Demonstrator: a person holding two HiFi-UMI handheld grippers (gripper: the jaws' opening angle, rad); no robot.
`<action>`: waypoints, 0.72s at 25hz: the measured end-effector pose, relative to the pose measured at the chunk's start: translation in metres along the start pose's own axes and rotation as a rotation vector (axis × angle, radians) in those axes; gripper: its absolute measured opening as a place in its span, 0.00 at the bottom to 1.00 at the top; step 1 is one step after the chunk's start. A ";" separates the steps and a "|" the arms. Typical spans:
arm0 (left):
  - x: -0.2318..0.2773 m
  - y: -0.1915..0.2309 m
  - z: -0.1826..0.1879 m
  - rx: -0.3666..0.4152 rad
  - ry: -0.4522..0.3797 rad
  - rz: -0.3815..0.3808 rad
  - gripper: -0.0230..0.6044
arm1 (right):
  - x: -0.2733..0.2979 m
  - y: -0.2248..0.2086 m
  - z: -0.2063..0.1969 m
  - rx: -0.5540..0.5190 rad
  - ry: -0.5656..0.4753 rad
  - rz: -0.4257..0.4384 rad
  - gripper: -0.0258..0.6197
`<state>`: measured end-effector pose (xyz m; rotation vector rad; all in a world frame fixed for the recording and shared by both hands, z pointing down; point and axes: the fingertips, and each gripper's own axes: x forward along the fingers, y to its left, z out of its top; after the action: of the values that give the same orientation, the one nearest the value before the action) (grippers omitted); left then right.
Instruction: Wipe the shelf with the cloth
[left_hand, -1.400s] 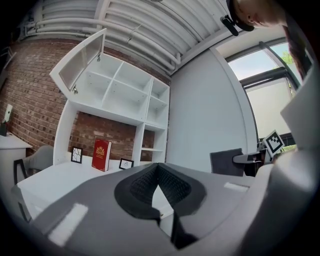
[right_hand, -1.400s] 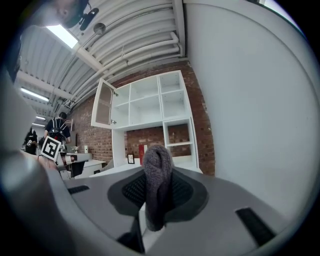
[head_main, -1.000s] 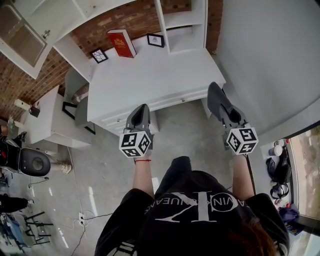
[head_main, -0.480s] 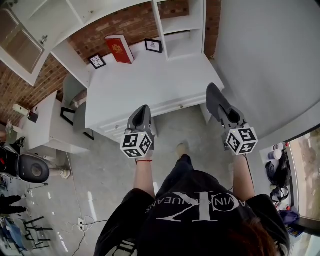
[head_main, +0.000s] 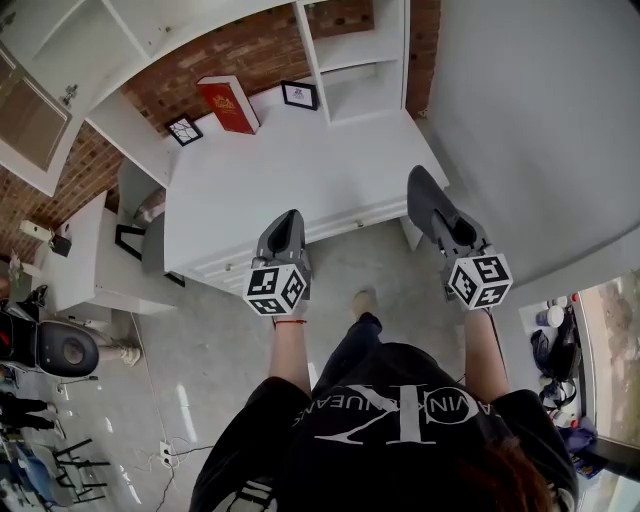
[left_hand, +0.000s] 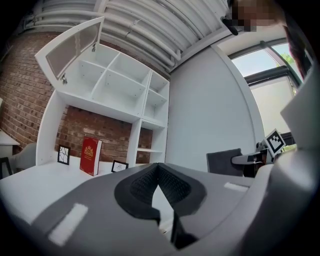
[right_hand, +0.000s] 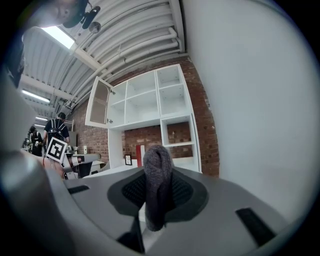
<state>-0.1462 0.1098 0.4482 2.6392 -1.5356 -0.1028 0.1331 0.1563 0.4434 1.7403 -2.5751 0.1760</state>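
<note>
Stepped nearer white shelf unit (head_main: 290, 180); right gripper (head_main: 420, 190) clamps dark grey knitted cloth (right_hand: 158, 185), left gripper (head_main: 288, 225) seemingly closed, empty. Wiping not begun.

Loft-style office: brick wall (head_main: 245, 48), white desk (head_main: 290, 180), open shelving (head_main: 375, 55)

The cloth (right_hand: 158, 180) runs down behind the body of the right gripper (head_main: 415, 183), so I can't see its lower end; from overhead that gripper covers it altogether. The shelf unit (head_main: 352, 55) at the desk's (head_main: 300, 185) back right corner is cut off by the top edge, the cabinet door (head_main: 30, 115) by the left. The emblem on the red book (head_main: 225, 103) and whatever the two frames (head_main: 299, 95) beside it hold are too small to tell.
</note>
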 end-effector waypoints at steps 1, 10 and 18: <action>0.007 0.002 -0.001 0.000 0.004 0.000 0.05 | 0.006 -0.004 0.000 0.003 0.002 0.000 0.16; 0.074 0.034 0.001 0.002 0.039 0.001 0.05 | 0.076 -0.040 0.008 0.040 0.021 -0.011 0.16; 0.151 0.082 0.001 -0.011 0.046 -0.004 0.05 | 0.160 -0.067 0.011 0.043 0.045 -0.018 0.16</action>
<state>-0.1423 -0.0620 0.4543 2.6176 -1.5110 -0.0496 0.1360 -0.0171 0.4517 1.7523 -2.5417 0.2694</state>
